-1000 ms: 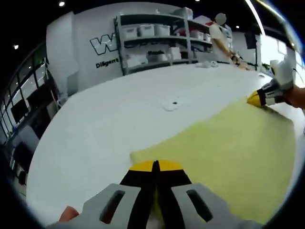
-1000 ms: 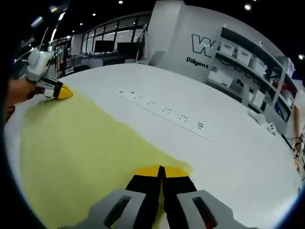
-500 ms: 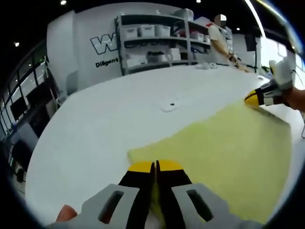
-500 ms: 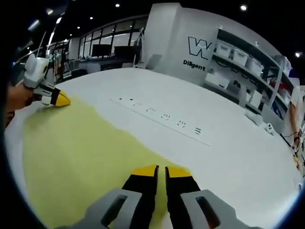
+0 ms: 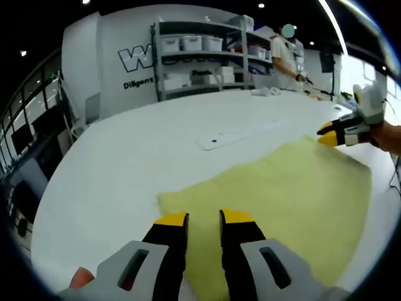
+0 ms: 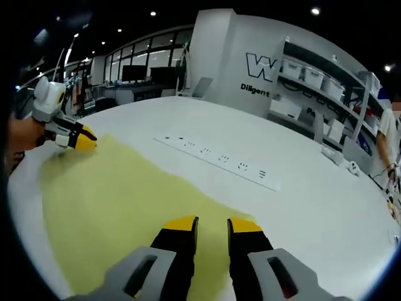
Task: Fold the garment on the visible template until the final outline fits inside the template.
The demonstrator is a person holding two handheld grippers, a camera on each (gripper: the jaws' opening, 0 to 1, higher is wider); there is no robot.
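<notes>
Two claws stand parted above a yellow garment (image 5: pixel 276 194) lying flat on the white table (image 5: pixel 125 157). The left claw (image 5: pixel 204 219) shows a clear gap between its yellow tips, cloth visible through it; the right claw (image 6: pixel 210 224) is likewise apart, gripping nothing. In the left gripper view the right claw sits at 2 o'clock by the garment's far corner. A white power strip (image 6: pixel 218 162) lies beyond at 12 o'clock, near shelving (image 5: pixel 207 53).

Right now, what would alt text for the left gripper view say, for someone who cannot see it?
An open gripper with yellow tips hovers over the near edge of a pale yellow garment spread flat on a white table. A second gripper is at the garment's far corner.
</notes>
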